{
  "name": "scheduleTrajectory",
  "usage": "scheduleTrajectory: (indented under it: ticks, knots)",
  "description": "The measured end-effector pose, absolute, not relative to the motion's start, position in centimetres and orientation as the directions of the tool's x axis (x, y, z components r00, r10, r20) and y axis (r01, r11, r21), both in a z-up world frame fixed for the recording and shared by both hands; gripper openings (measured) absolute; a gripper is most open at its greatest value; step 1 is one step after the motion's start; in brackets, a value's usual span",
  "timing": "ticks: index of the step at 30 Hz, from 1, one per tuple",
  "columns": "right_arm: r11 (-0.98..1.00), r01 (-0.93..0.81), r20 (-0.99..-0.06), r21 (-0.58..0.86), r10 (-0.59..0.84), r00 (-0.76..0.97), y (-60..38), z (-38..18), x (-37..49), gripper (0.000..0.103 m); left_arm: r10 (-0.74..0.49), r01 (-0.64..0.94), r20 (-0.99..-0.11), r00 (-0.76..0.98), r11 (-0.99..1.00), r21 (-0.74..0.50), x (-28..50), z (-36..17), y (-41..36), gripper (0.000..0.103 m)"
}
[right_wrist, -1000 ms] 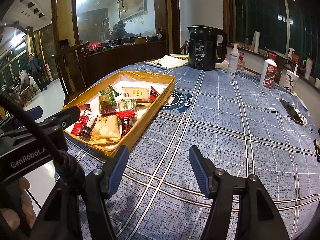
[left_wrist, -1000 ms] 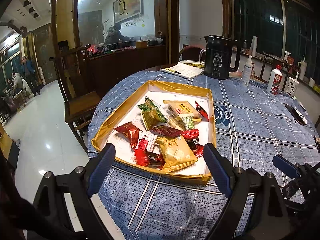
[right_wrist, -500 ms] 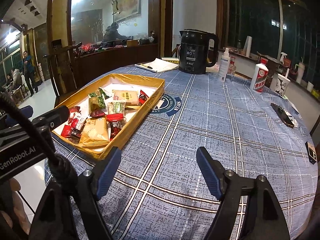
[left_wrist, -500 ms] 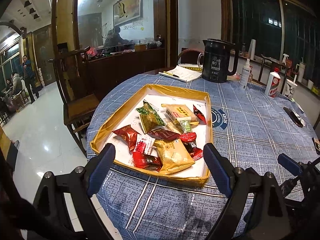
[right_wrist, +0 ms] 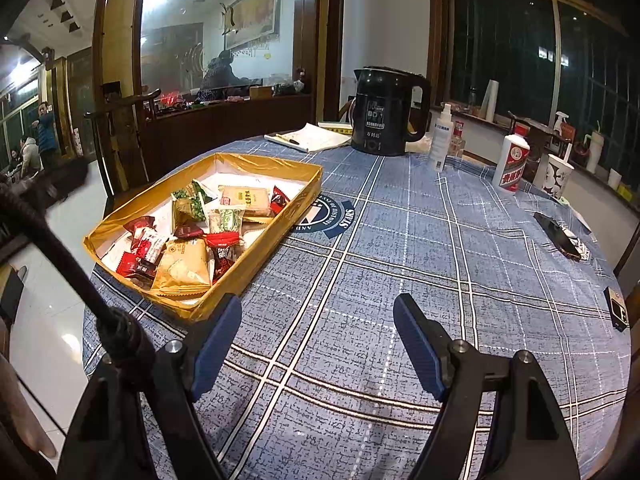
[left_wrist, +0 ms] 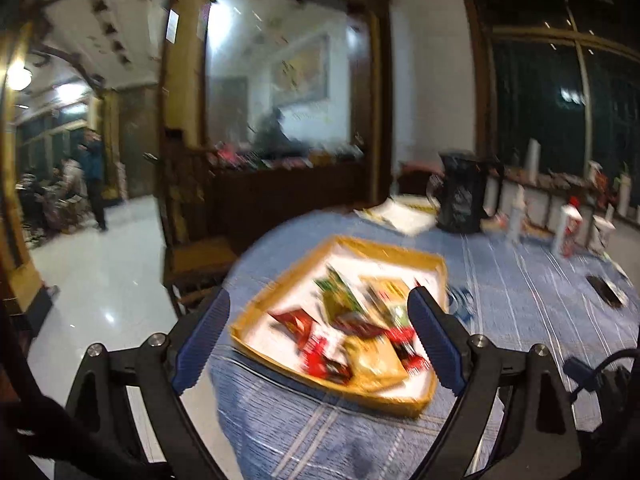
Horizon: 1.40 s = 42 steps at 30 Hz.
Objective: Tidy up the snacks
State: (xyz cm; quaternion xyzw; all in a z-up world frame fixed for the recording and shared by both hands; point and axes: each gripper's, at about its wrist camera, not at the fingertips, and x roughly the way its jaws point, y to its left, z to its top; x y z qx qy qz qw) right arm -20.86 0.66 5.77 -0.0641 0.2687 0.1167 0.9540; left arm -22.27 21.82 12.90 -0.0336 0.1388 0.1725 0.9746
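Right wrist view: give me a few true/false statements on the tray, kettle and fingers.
1. The snacks lie in the gold tray. True.
2. The right gripper holds a snack. False: its fingers stand apart over bare tablecloth.
3. The kettle stands inside the tray. False: it stands beyond the tray, on the cloth.
4. A notebook lies left of the kettle. True.

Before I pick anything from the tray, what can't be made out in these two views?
- Left wrist view: motion blur smears the snacks; wrappers unreadable.
- Right wrist view: the big tan packet covers whatever lies beneath.
- Right wrist view: the tray's near wall hides its floor there.
- Kettle label: too small.
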Motion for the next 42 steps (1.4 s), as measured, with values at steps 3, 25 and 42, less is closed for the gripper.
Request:
scheduleTrajectory:
  ticks: [3, 25, 42]
  knots:
    - [0.964, -0.26, -0.511, -0.059, 0.195, 0.837, 0.5, 6.0, -21.2, 0.078, 0.37, -0.383, -0.165, 0.914, 0.923, -0.049, -24.4, 13.4, 21.7, 0.094]
    - [0.937, -0.334, -0.482, -0.106, 0.245, 0.841, 1.5, 5.7, -22.9, 0.079, 0.287, -0.297, -0.333, 0.898, 0.955, 0.023, -22.5, 12.4, 20.7, 0.096]
    - [0.917, -0.386, -0.484, -0.097, 0.296, 0.824, 3.2, 5.6, -23.7, 0.079, 0.272, -0.286, -0.418, 0.867, 0.958, 0.031, -21.7, 10.8, 21.5, 0.096]
